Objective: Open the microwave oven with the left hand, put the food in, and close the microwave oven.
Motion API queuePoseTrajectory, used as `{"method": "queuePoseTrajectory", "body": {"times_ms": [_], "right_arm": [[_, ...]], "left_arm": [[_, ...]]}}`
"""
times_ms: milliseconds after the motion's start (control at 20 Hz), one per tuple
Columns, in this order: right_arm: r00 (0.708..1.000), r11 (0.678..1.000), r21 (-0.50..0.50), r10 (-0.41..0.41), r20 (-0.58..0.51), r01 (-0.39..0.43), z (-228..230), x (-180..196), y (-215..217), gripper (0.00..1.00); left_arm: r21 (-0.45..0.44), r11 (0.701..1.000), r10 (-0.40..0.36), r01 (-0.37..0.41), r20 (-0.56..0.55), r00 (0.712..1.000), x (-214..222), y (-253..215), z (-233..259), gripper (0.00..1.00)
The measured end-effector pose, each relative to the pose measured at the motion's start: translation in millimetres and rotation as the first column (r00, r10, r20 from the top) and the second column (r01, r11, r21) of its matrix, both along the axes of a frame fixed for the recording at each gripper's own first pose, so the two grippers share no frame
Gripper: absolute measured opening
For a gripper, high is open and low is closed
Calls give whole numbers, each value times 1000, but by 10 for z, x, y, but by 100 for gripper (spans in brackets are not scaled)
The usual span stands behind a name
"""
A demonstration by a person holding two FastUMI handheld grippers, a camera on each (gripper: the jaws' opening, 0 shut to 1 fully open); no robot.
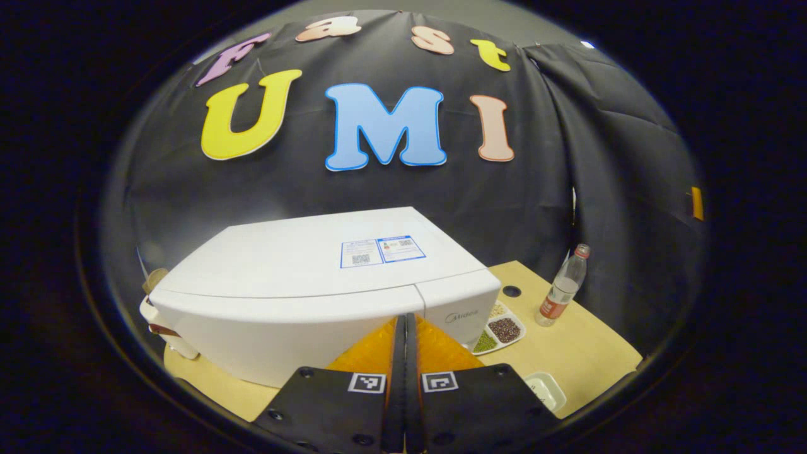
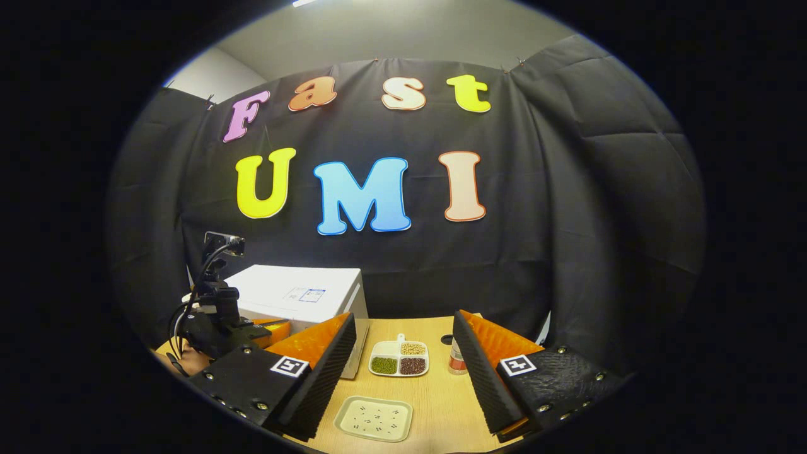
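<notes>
The white microwave [image 1: 302, 296] stands shut on the wooden table [image 1: 580, 347]. My left gripper [image 1: 405, 320] is shut with nothing between its fingers, its tips close to the microwave's front, by the seam between door and control panel. The food, a white divided dish [image 1: 498, 331] of green, dark and pale grains, lies just right of the microwave. In the right gripper view the same dish [image 2: 398, 358] lies ahead between the fingers of my open right gripper [image 2: 403, 315]. The microwave [image 2: 302, 293] sits at the left there, with the left gripper [image 2: 276, 329] held in front of it.
A clear bottle with a red cap [image 1: 563, 287] stands to the right of the dish, partly hidden behind a finger in the right gripper view. A small pale speckled tray [image 2: 374, 418] lies near the table's front edge. A white object [image 1: 161, 318] stands left of the microwave.
</notes>
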State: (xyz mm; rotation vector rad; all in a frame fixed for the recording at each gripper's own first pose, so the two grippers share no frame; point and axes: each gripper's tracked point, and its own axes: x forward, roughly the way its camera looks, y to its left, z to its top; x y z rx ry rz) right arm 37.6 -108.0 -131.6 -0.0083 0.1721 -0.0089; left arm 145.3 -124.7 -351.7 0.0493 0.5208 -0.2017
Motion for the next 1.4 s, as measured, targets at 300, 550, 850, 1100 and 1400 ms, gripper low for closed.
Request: {"method": "queuePoseTrajectory", "body": {"times_ms": [300, 550, 850, 1100, 1400], "right_arm": [[998, 999, 12, 35, 48, -35, 216, 86, 125, 95], [992, 996, 33, 83, 97, -86, 568, 114, 524, 94], [980, 992, 49, 109, 165, -118, 1042, 30, 1046, 94], [983, 994, 61, 74, 166, -86, 1177, -98, 1309, 94], [984, 999, 24, 35, 172, -40, 1210, -424, 1531, 94]], "left_arm": [[-5, 998, 62, -63, 225, 972, -273, 326, 1256, 8], [-85, 984, 178, -157, 421, 889, -591, 852, 2572, 98], [-96, 968, 251, -232, 424, 871, -1134, 1465, 2992, 98], [-49, 984, 175, -171, 450, 876, -1361, 1604, 3197, 93], [-74, 992, 126, -104, 454, 882, -1493, 1757, 3133, 94]]}}
